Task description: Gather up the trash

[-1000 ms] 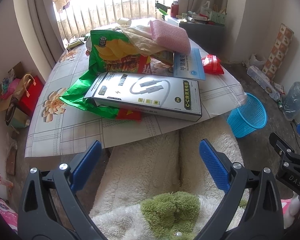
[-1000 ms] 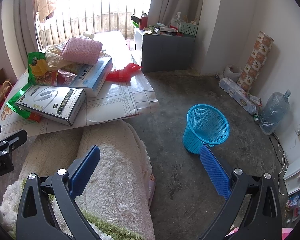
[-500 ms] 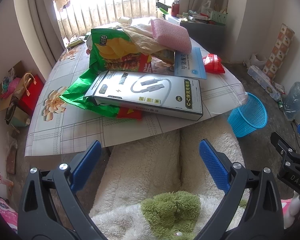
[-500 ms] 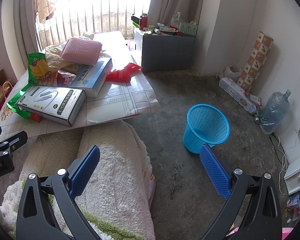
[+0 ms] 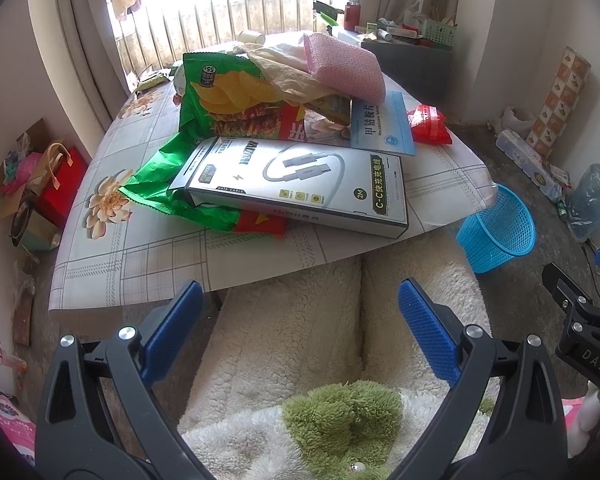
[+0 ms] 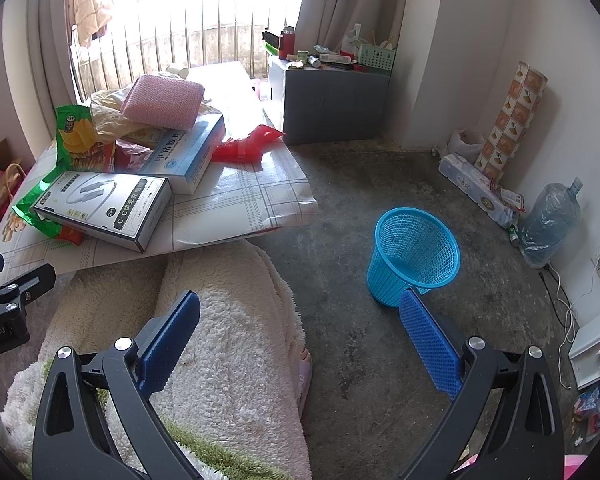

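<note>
Trash is piled on a low table [image 5: 148, 264]: a grey cable box [image 5: 296, 184] [image 6: 104, 208] lies on a green chip bag [image 5: 228, 96] [image 6: 76, 136]. Behind them are a blue medicine box [image 5: 384, 124] [image 6: 184, 152], a pink pad [image 5: 340, 64] [image 6: 162, 100] and a red wrapper [image 5: 428, 124] [image 6: 244, 146]. A blue mesh basket [image 5: 500, 232] [image 6: 414, 252] stands on the floor to the right. My left gripper [image 5: 300, 316] is open, short of the table's near edge. My right gripper [image 6: 300, 324] is open over the floor, the basket just beyond its right finger.
A person's legs in a fluffy cream robe [image 5: 300, 340] [image 6: 228, 344] lie under both grippers. A grey cabinet [image 6: 332, 96], a water bottle [image 6: 552, 216] and rolls stand along the right wall. Bags [image 5: 48, 176] sit on the floor left of the table.
The left gripper has crept slightly toward the table; the pile looks a little nearer. The right gripper's view is almost unchanged. Both stay open.
</note>
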### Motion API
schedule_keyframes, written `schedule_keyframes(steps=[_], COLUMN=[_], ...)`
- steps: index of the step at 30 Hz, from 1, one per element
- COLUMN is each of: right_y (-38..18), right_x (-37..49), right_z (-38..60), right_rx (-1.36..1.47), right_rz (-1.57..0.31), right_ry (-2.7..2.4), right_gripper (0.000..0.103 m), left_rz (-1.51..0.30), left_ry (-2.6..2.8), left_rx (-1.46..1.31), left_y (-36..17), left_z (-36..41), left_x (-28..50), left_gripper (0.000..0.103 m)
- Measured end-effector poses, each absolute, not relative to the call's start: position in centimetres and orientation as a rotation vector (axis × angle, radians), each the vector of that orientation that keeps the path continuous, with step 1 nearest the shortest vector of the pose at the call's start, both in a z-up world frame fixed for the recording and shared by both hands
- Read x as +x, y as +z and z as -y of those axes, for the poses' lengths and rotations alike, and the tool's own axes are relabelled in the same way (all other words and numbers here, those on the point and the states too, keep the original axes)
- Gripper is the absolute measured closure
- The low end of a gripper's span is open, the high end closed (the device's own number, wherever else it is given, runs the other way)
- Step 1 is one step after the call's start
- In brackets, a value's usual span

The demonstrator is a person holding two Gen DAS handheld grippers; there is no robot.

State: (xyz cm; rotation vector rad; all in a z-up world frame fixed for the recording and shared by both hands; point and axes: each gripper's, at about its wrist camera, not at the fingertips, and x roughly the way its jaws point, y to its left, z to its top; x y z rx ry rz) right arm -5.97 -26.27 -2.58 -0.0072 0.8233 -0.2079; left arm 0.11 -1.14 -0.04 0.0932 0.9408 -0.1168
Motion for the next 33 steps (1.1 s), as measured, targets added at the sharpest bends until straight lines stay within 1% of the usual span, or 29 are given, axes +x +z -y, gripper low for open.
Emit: schedule_keyframes(steps=[10, 19, 20, 21, 22, 23, 24, 25, 27, 31, 33], right_y=[-2.6, -1.3, -1.0, -0.8, -0.5, -0.3, -0.2, -0.2, -0.3, -1.0, -1.6], right_x=[-5.4, -2.9, -2.3, -1.7, -1.0, -0.2, 0.7, 1.6, 3.5, 6.6, 7.7], right_z=[26.0, 25.0, 24.8, 24.4, 24.1, 23.7, 23.3, 22.9, 22.1, 20.2, 19.5], right_rx=[0.016, 0.096, 0.102, 0.107, 0.114, 0.123, 0.134, 0.150, 0.188, 0.207, 0.204], right_rz=[-0.821, -0.756, -0.748, -0.741, -0.735, -0.733, -0.738, -0.745, -0.766, -0.800, -0.818], right_ry=[-0.188, -0.074, -0.045, -0.012, 0.026, 0.067, 0.107, 0.151, 0.233, 0.322, 0.347], right_gripper=[0.006, 0.006, 0.007, 0.011, 0.013, 0.017, 0.023, 0.026, 0.034, 0.039, 0.045], left_rz=[-0.944, -0.792, -0.781, -0.774, -0.770, -0.769, -0.772, -0.779, -0.801, -0.848, -0.895], left_ry=[-0.125, -0.301, -0.326, -0.352, -0.380, -0.411, -0.441, -0.465, -0.505, -0.533, -0.520], left_rx=[0.044, -0.216, -0.234, -0.253, -0.274, -0.295, -0.319, -0.347, -0.406, -0.494, -0.534], left_y=[-0.3, 0.0, -0.1, -0.3, -0.4, -0.6, -0.8, -1.0, -1.6, -3.4, -4.8], left_z=[0.1, -5.8, -6.0, -6.1, -6.2, -6.2, -6.2, -6.2, -6.3, -6.4, -6.5], left_x=[0.9, 2.2, 2.3, 2.5, 2.7, 3.0, 3.4, 3.8, 5.0, 7.3, 8.4], left_gripper=[0.009, 0.009, 0.009, 0.012, 0.016, 0.024, 0.028, 0.030, 0.038, 0.042, 0.043])
